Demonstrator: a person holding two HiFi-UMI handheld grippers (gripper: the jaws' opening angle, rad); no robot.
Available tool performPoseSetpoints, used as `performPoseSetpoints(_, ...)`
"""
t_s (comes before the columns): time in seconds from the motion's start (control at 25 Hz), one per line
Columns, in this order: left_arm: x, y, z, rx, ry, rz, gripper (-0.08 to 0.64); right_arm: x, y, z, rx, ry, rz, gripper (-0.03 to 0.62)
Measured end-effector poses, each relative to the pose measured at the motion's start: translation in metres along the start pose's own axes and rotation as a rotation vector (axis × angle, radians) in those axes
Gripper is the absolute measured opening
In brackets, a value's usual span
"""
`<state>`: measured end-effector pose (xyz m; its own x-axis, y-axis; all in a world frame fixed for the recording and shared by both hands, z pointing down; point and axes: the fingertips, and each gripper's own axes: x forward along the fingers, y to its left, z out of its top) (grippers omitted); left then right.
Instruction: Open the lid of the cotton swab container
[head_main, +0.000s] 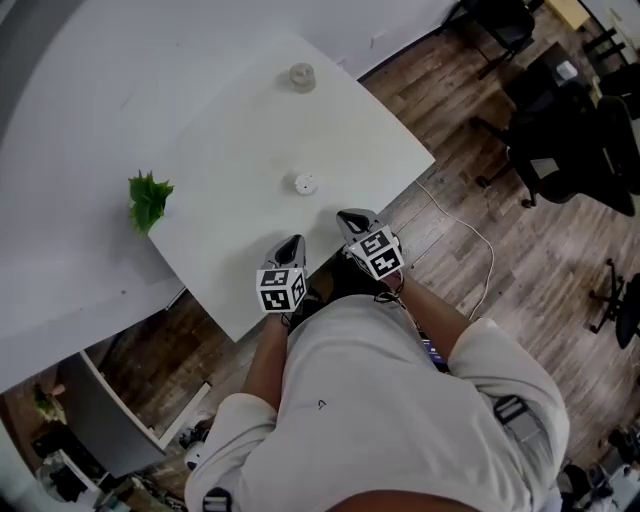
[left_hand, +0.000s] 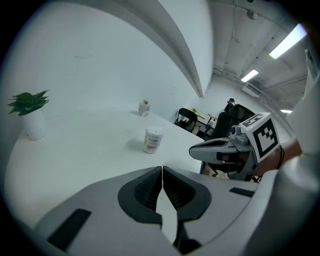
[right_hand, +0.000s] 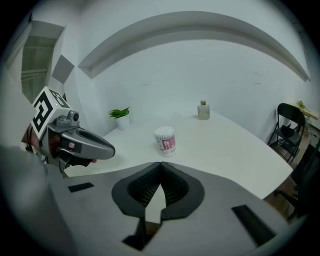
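Head view: cotton swab container (head_main: 306, 183) upright near middle of white table (head_main: 230, 130); left gripper (head_main: 292, 243) and right gripper (head_main: 350, 216) side by side over table's near edge, apart from container. Left gripper view: jaws pressed together, container ahead on table. Right gripper view: jaws together, container standing ahead.

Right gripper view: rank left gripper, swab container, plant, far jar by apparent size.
1. left gripper, nearest camera
2. swab container
3. plant, nearly matches container
4. far jar, farthest away

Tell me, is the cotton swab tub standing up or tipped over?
Standing up: the cotton swab container rests on its base on the table, top facing up.
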<state>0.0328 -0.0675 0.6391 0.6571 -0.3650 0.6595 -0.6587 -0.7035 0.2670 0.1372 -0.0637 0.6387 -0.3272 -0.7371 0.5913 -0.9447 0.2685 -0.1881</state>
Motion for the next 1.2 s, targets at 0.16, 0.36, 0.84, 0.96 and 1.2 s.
performPoseSetpoints(0.16,-0.021,-0.007,-0.007,0.081,-0.005,-0.052,0.023,-0.018,0.028,-0.005,0.006,-0.004,-0.062,-0.002)
performPoseSetpoints(0.36,-0.06,-0.003,-0.039,0.081,-0.017,-0.107,0.023,-0.04,0.082,-0.02,0.041,-0.021,-0.136,-0.002)
performPoseSetpoints(0.84,-0.151,-0.018,0.004,0.144,-0.221,-0.143,0.023,-0.112,0.134,0.02,0.059,-0.174,-0.285,-0.002)
performPoseSetpoints(0.96,-0.169,-0.023,0.04,0.147,-0.313,-0.116,0.023,-0.133,0.13,0.067,0.016,-0.265,-0.293,-0.002)
performPoseSetpoints(1.2,-0.216,-0.035,0.116,0.189,-0.519,-0.036,0.023,-0.198,0.123,0.156,-0.124,-0.455,-0.352,-0.002)
